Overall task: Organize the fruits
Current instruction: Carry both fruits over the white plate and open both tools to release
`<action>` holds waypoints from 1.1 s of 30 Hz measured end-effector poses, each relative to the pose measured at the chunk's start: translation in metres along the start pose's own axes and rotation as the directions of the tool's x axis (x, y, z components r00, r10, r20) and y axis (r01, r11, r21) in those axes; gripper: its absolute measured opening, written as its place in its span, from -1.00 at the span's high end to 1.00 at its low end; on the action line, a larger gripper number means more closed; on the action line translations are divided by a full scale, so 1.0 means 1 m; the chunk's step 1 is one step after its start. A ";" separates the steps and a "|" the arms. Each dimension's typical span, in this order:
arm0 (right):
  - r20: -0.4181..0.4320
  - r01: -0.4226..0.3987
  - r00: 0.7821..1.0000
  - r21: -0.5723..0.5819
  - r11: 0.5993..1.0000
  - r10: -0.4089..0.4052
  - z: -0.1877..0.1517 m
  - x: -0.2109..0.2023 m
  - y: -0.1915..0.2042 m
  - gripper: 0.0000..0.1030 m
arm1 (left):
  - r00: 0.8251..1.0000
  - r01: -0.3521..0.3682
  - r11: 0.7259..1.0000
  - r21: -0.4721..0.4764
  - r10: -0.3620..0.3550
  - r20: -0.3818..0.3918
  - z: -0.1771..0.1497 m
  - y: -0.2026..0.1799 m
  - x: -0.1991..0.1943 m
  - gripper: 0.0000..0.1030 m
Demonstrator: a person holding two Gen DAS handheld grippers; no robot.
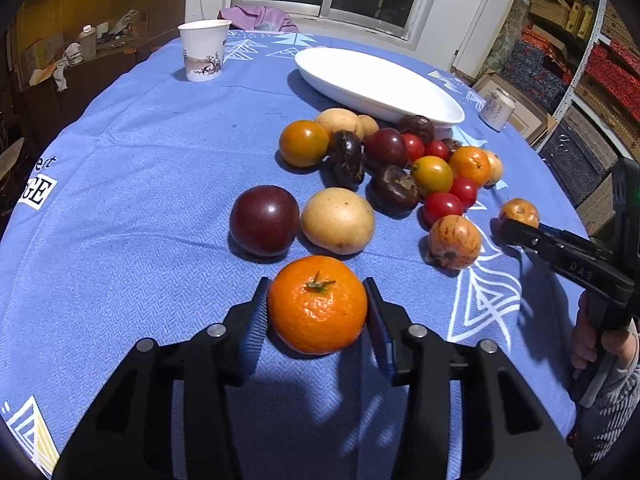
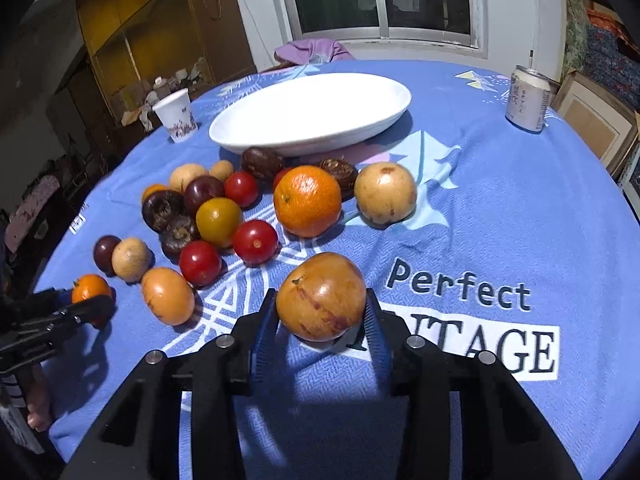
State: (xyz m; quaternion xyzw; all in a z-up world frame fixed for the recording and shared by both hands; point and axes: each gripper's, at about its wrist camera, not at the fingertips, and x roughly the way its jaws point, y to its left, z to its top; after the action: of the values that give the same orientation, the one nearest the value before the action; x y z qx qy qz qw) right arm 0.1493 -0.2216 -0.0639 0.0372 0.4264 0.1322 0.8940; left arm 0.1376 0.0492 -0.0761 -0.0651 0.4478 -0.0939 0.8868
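My left gripper (image 1: 317,304) is shut on a mandarin (image 1: 317,305) with a green stem, low over the blue tablecloth. My right gripper (image 2: 321,308) is shut on an orange-brown streaked fruit (image 2: 321,297); it shows in the left wrist view as a small fruit (image 1: 519,212) at the right gripper's tip. The white oval dish (image 1: 376,84), also in the right wrist view (image 2: 312,114), stands empty beyond a pile of fruits (image 1: 400,160): cherry tomatoes, dark plums, yellow-brown fruits and an orange (image 2: 307,201).
A paper cup (image 1: 204,50) stands far left, a drink can (image 2: 528,98) far right. A dark plum (image 1: 264,220) and a pale round fruit (image 1: 338,220) lie just beyond the mandarin. Another streaked fruit (image 1: 454,242) lies to the right. Shelves and boxes surround the table.
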 end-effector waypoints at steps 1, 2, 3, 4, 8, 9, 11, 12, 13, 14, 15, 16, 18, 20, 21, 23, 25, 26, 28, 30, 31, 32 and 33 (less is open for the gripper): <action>0.015 -0.008 1.000 0.008 1.000 0.008 0.002 -0.006 -0.002 0.17 | 1.000 0.003 1.000 0.001 -0.003 0.006 0.000 0.000 -0.003 0.14; 0.037 -0.016 0.999 0.015 1.000 0.016 0.007 -0.015 -0.004 0.17 | 1.000 -0.001 1.000 0.005 0.001 0.012 0.001 -0.001 -0.006 0.14; 0.054 -0.019 0.998 0.017 1.000 0.018 0.012 -0.022 -0.006 0.17 | 1.000 -0.010 1.000 0.018 0.010 0.017 0.006 -0.003 -0.010 0.14; 0.071 -0.017 0.997 0.016 1.000 0.016 0.019 -0.027 -0.007 0.17 | 1.000 -0.013 0.999 0.038 0.012 0.027 0.016 -0.007 -0.016 0.14; 0.142 0.001 0.990 0.021 1.000 -0.004 0.079 -0.031 -0.010 0.17 | 0.994 -0.007 0.995 0.096 -0.003 0.106 0.082 -0.031 -0.027 0.13; 0.149 0.012 0.989 0.026 1.000 -0.016 0.094 -0.026 -0.011 0.17 | 0.992 -0.012 0.994 0.110 -0.001 0.124 0.097 -0.036 -0.026 0.13; 0.148 0.050 0.988 0.028 0.998 -0.054 0.123 -0.005 -0.013 0.17 | 0.987 -0.027 0.992 0.126 0.006 0.159 0.136 -0.048 -0.010 0.13; 0.141 0.073 0.987 0.035 0.997 -0.077 0.136 0.010 -0.014 0.17 | 0.987 -0.026 0.992 0.123 0.006 0.160 0.149 -0.051 -0.001 0.13; 0.133 0.086 0.987 0.040 0.995 -0.091 0.143 0.020 -0.014 0.17 | 0.989 -0.015 0.994 0.107 0.000 0.146 0.169 -0.052 0.017 0.13; 0.115 0.089 0.989 0.050 0.995 -0.094 0.152 0.036 -0.016 0.17 | 0.992 -0.005 0.995 0.099 -0.008 0.126 0.179 -0.053 0.030 0.13; 0.101 0.084 0.991 0.056 0.995 -0.090 0.157 0.048 -0.018 0.17 | 0.995 0.004 0.995 0.096 -0.014 0.103 0.188 -0.053 0.044 0.13; 0.086 0.082 0.992 0.062 0.995 -0.088 0.161 0.062 -0.020 0.17 | 0.997 0.002 0.997 0.082 -0.009 0.082 0.198 -0.051 0.061 0.13; 0.074 0.093 0.993 0.052 0.994 -0.096 0.164 0.079 -0.019 0.17 | 0.997 -0.034 0.997 0.076 0.029 0.066 0.207 -0.050 0.088 0.13; 0.051 0.116 0.992 0.023 0.993 -0.117 0.165 0.096 -0.018 0.17 | 0.999 -0.042 0.996 0.084 0.039 0.032 0.211 -0.051 0.109 0.13; 0.041 0.124 0.991 0.015 0.992 -0.124 0.164 0.102 -0.017 0.17 | 0.999 -0.043 0.995 0.087 0.041 0.016 0.212 -0.052 0.116 0.13; 0.026 0.122 0.992 -0.002 0.992 -0.122 0.162 0.110 -0.017 0.16 | 0.999 -0.036 0.995 0.095 0.037 -0.007 0.212 -0.056 0.129 0.12; 0.019 0.135 0.991 -0.018 0.991 -0.134 0.161 0.113 -0.015 0.15 | 0.999 -0.033 0.994 0.108 0.036 -0.018 0.212 -0.059 0.138 0.10; 0.022 0.147 0.989 -0.030 0.989 -0.146 0.161 0.114 -0.014 0.15 | 0.999 -0.033 0.993 0.112 0.035 -0.018 0.211 -0.060 0.142 0.05; 0.022 0.157 0.987 -0.041 0.987 -0.156 0.162 0.115 -0.013 0.15 | 0.999 -0.033 0.993 0.113 0.035 -0.013 0.210 -0.063 0.141 -0.15; 0.025 0.152 0.988 -0.030 0.988 -0.151 0.161 0.110 -0.014 0.14 | 1.000 -0.031 0.995 0.097 0.031 0.005 0.210 -0.061 0.133 -0.17; 0.036 0.147 0.989 -0.023 0.989 -0.146 0.162 0.105 -0.015 0.14 | 0.999 -0.030 0.996 0.087 0.028 0.015 0.211 -0.058 0.127 -0.21; 0.063 0.144 0.988 -0.011 0.989 -0.143 0.162 0.095 -0.015 0.14 | 0.999 -0.027 0.997 0.075 0.025 0.025 0.211 -0.056 0.120 -0.23; 0.084 0.141 0.987 -0.004 0.990 -0.140 0.163 0.085 -0.014 0.08 | 0.999 -0.022 0.998 0.058 0.020 0.037 0.212 -0.052 0.111 -0.31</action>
State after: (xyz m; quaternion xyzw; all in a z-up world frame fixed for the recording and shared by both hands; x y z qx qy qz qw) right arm 0.3296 -0.2046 -0.0273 0.0080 0.3898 0.0691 0.9183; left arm 0.3669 -0.0199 -0.0272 -0.0361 0.4295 -0.0967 0.8971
